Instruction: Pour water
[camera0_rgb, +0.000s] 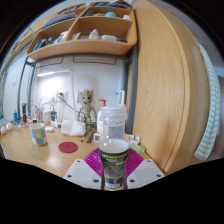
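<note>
Nearest: hand-held gripper (114, 166), both fingers showing low in the gripper view, magenta pads (95, 158) facing inward. Fingers only partly spread, roughly as wide as the bottle (113, 150) that sits between them. Pads press the bottle's lower body on both sides, no gap visible either side, so reads as pinched on the bottle.

Bottle: small, clear plastic, upright, white screw cap (112, 116) still on, dark label around the lower half. Whether its base rests on the tabletop (30, 152) or is lifted clear, cannot tell; the fingers hide it.

Handling, my guess: light, thin wall, will give if squeezed hard. Smooth plastic plus label means slippery; could twist in the pads when tipped. Water level not readable; any water would shift weight toward the neck on tilt. Best hold is mid to lower body on the label band, below the shoulder, about where the pads sit now. Cap has to come off before anything pours.

Just beyond the fingers: round red coaster (68, 147) lying flat on the wooden tabletop.

Farther off: a cup (38, 134) standing well apart from the bottle, likely pour target. Behind the bottle a small figurine (87, 104) and a pale object beside it, not identifiable.

Far: wooden cabinet door (163, 80) beside the bottle and an open wooden shelf (82, 45) above carrying small items, too small to name.
</note>
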